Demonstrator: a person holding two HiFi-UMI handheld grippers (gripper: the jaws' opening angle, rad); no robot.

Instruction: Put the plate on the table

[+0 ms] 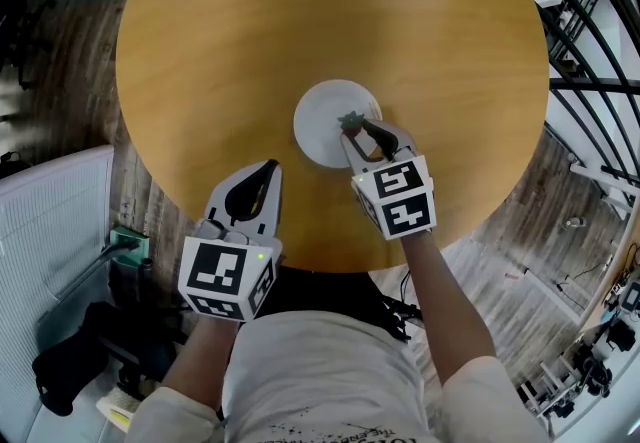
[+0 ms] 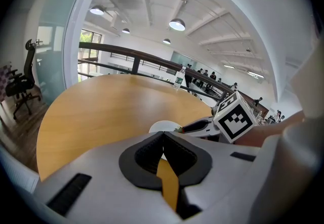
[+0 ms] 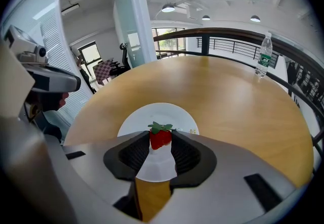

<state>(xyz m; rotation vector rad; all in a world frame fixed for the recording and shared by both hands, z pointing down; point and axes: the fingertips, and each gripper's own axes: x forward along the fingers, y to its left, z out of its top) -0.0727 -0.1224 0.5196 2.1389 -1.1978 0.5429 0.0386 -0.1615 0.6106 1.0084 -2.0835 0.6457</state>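
Grey plank floor [image 1: 70, 61] below; black railing [image 3: 228, 32] curving behind; round pendant lamps [image 2: 176, 25] lit under white ceiling [image 2: 152, 0]; black office chair [image 2: 23, 84] over by the glass wall [image 2: 55, 26].

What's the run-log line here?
right gripper: jaws on red strawberry over white round plate | left gripper: jaws together, empty | plate on round wooden table
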